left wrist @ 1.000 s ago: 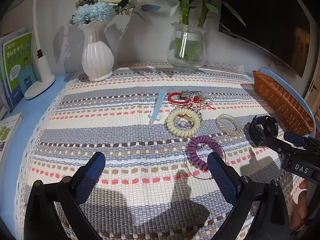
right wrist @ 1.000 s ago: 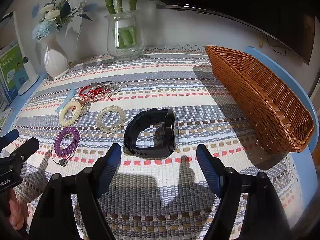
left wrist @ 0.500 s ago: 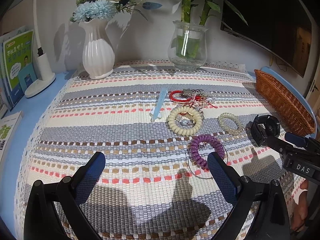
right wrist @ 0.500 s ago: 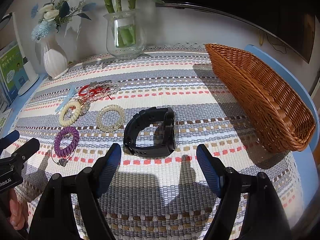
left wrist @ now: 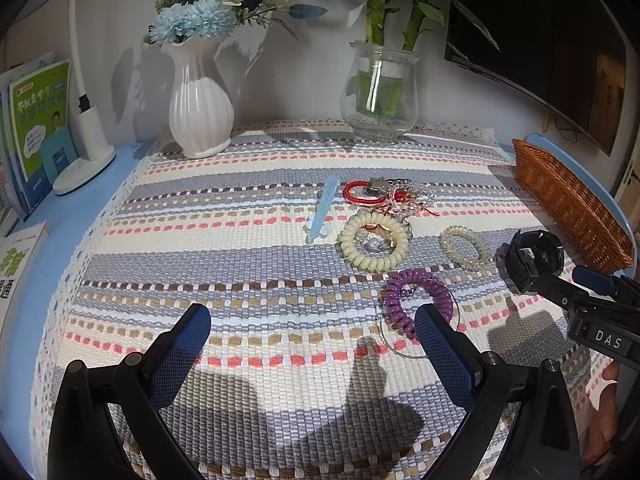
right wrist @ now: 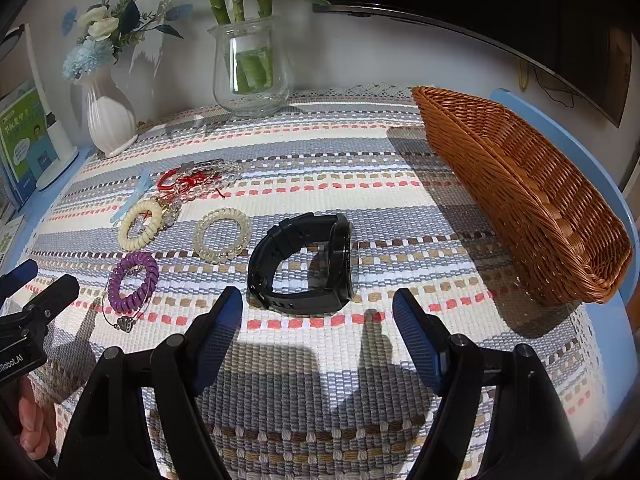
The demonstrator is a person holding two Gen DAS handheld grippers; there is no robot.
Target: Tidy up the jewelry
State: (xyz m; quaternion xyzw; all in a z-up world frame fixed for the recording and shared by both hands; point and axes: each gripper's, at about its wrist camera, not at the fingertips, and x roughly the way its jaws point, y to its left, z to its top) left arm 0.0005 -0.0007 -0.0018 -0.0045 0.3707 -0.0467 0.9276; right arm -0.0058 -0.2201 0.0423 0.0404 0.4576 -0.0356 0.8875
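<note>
Pickup not yet begun: both grippers, L (left wrist: 312,344) & R (right wrist: 318,322), gaping w/ nothing held, R lined up just short of watch (right wrist: 304,266) lying left of basket (right wrist: 532,208); next prob. ease fwd, pinch strap, carry to basket.

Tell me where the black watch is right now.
In the right wrist view the black watch lies on the striped cloth just ahead of the open right gripper, between the clear coil bracelet and the wicker basket.

Bare cloth (right wrist: 400,216) between watch (right wrist: 304,264), basket (right wrist: 520,200)
</note>
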